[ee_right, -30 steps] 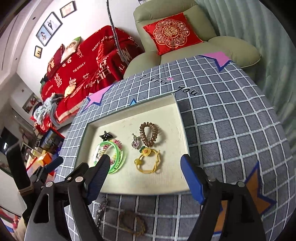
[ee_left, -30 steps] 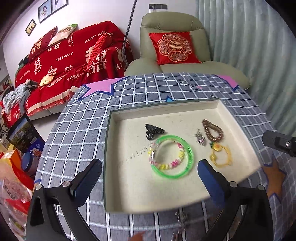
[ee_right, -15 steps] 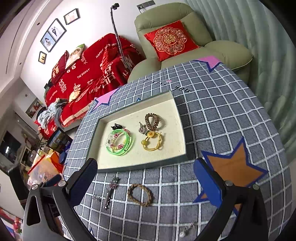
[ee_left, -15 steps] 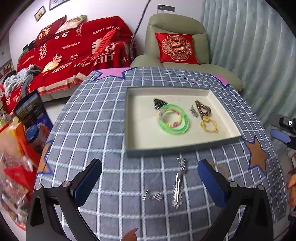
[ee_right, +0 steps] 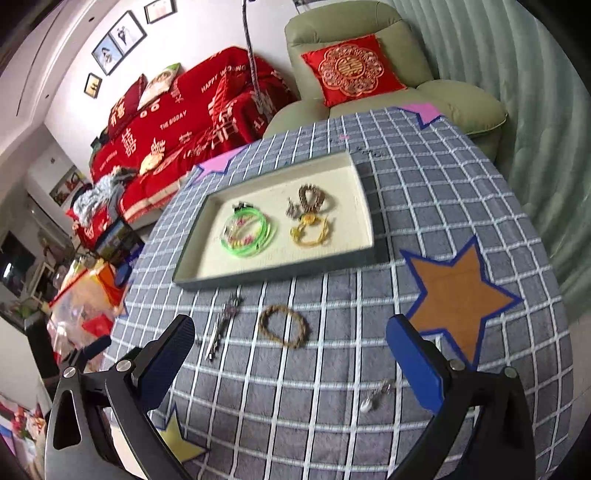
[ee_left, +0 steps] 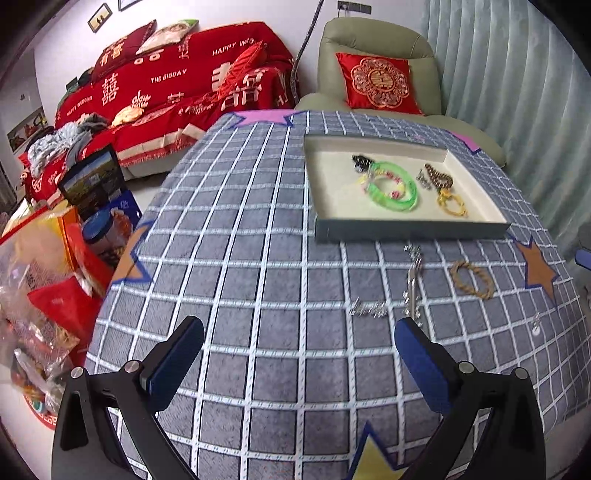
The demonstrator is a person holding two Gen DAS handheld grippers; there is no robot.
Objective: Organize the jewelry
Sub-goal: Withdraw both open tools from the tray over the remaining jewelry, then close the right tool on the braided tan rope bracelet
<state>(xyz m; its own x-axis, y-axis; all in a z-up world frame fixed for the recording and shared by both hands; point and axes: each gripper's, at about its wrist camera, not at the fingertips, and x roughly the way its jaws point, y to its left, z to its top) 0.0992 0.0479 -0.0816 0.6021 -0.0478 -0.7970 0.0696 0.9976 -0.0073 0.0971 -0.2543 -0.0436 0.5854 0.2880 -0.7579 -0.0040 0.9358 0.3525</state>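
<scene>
grey white-checked tablecloth (ee_left: 258, 236), cream tray (ee_left: 332, 192), green bangle (ee_left: 393, 184)

A red-covered sofa (ee_left: 177, 92), green armchair (ee_left: 376, 74) and pale curtain (ee_left: 517, 92) line the white wall (ee_right: 207, 33).

In both wrist views the bottom edge cuts off each gripper's black arms, and the fisheye's dark corners swallow the worktop (ee_left: 258, 229) at its near side. In the right wrist view motion blur smears the pieces in the tray (ee_right: 192, 273), so the brown beaded piece (ee_right: 312, 197) and the small silver charm (ee_right: 293, 212) beside it run together, and the pale trinket (ee_right: 375, 397) near the right finger is too small and soft to name. In the left wrist view the silver chain (ee_left: 369, 308) is a faint smudge, and a blue fingertip (ee_left: 583, 258) is clipped at the right edge.
</scene>
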